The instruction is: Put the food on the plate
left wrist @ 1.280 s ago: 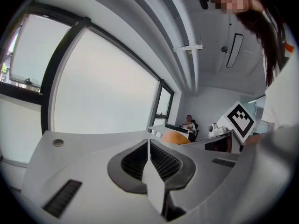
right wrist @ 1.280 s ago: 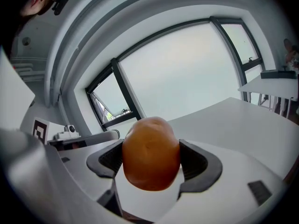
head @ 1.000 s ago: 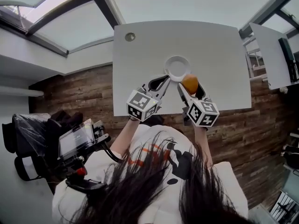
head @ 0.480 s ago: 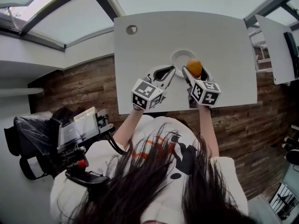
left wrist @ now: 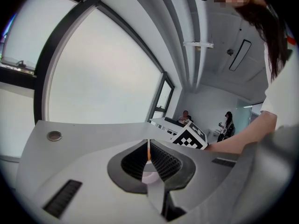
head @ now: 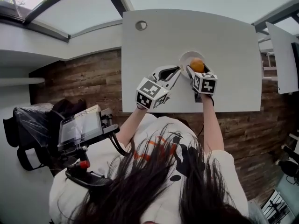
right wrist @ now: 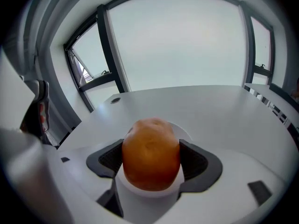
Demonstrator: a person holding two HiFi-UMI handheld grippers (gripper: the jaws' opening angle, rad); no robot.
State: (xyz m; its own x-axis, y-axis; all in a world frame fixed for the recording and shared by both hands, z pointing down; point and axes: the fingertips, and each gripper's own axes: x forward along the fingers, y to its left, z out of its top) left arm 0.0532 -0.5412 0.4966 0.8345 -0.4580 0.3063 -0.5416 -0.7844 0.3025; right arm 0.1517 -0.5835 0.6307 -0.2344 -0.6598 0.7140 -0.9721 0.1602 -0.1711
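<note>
An orange bread roll (right wrist: 151, 153) sits between the jaws of my right gripper (head: 196, 67), which is shut on it. In the head view the roll (head: 196, 65) hangs over the white plate (head: 188, 57) on the white table (head: 154, 45). The plate's rim (right wrist: 180, 130) shows just behind the roll in the right gripper view. My left gripper (head: 175, 73) is shut with nothing in it, its tips close to the plate's left edge. In the left gripper view its jaws (left wrist: 148, 158) meet, with a sliver of plate and roll seen through the slit.
A round metal grommet (head: 141, 25) sits in the table's far left corner. Another white desk (head: 285, 55) stands to the right. A chair with a tablet on a stand (head: 79, 129) is at my left, over a wooden floor. Two people sit far off in the left gripper view.
My right gripper carried the roll forward, from the plate's near right edge to over the plate. My left gripper stayed shut beside the plate's left edge.
</note>
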